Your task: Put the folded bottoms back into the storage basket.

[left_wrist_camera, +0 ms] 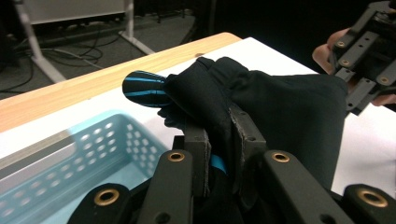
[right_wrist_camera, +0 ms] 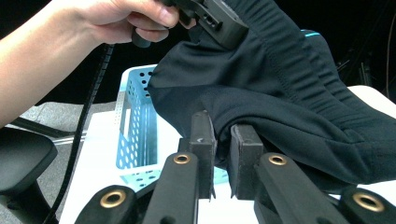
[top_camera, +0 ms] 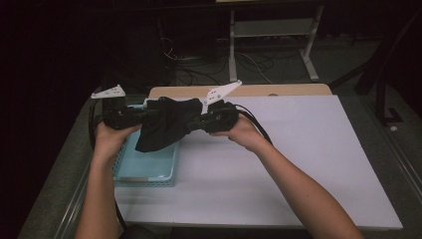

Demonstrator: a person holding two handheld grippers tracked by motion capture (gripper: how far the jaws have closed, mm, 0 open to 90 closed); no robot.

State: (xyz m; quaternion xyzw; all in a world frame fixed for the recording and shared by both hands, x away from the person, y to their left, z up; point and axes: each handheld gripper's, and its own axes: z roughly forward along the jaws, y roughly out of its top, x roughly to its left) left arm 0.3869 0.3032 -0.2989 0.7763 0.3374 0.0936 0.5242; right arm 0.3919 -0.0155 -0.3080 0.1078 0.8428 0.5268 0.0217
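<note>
A black garment with thin blue stripes hangs in the air between my two grippers, above the far end of a light blue basket. The left gripper is shut on the cloth's left edge; in the left gripper view its jaws pinch a fold of the garment. On the right edge, the right gripper is shut too, and in the right gripper view its jaws clamp a hem of the garment. The lower part of the cloth droops toward the basket.
The perforated basket sits at the left edge of a white board on a wooden table. A table frame and cables stand on the dark floor behind. A black chair part is at the lower left of the right gripper view.
</note>
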